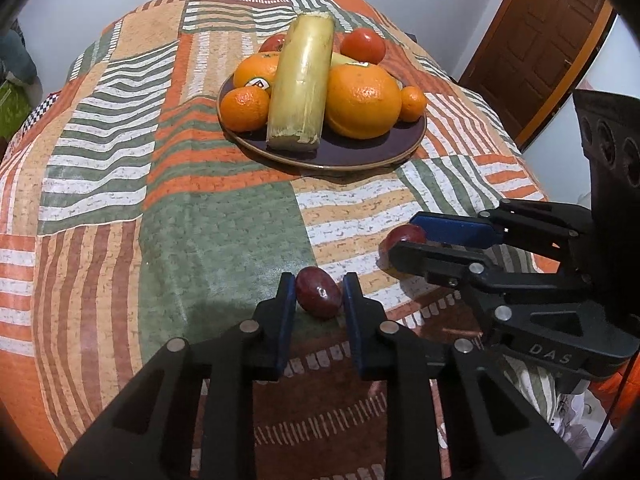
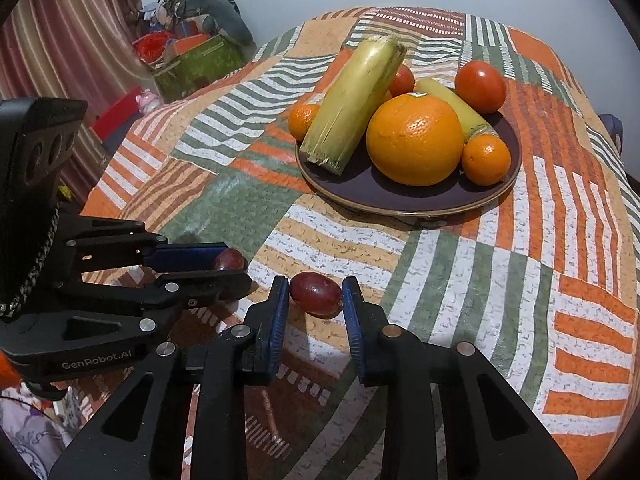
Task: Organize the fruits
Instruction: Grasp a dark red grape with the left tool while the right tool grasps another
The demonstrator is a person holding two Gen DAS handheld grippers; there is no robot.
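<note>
- Nearby, the left gripper [image 1: 318, 294] pinches one red grape [image 1: 319, 291] on the tablecloth [image 1: 200, 208].
- Right gripper [image 2: 315, 294] pinches another grape [image 2: 316, 293], just beside.
- Beyond stands the plate [image 2: 400, 200] with oranges [image 2: 415, 139], corn [image 2: 354, 104], tomatoes [image 2: 480, 86].

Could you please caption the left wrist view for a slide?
Each claw, left and right, grips a red grape before the plate of fruit.
</note>
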